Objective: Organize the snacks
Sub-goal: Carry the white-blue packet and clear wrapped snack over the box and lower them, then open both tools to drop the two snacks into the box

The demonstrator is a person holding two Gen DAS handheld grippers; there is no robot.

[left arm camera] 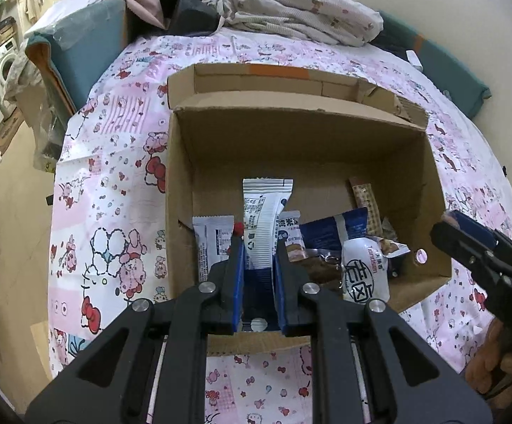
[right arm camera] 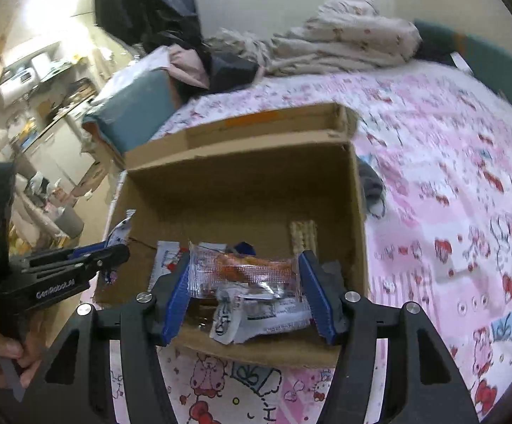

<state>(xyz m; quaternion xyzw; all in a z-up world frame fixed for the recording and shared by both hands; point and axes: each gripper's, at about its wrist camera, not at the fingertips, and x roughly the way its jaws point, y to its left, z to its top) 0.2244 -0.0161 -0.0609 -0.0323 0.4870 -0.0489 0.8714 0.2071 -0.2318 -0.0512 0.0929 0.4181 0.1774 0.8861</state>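
An open cardboard box (left arm camera: 291, 134) sits on a pink cartoon-print bedspread and also shows in the right wrist view (right arm camera: 242, 183). My left gripper (left arm camera: 259, 247) is shut on a white and blue snack packet (left arm camera: 265, 219), held upright over the box's near side. Other snacks lie inside: a white packet (left arm camera: 210, 243), a dark blue packet (left arm camera: 330, 229), a white bun-shaped pack (left arm camera: 363, 268). My right gripper (right arm camera: 243, 265) is open, its jaws wide on either side of a clear orange snack packet (right arm camera: 245, 272) above the box's near edge; whether it still touches is unclear.
The pink bedspread (left arm camera: 114, 183) surrounds the box. Crumpled bedding (left arm camera: 291, 3) and dark clothes lie at the far end. A teal cushion (left arm camera: 83, 46) stands at the far left. The right gripper's body (left arm camera: 485, 254) hovers beside the box's right wall.
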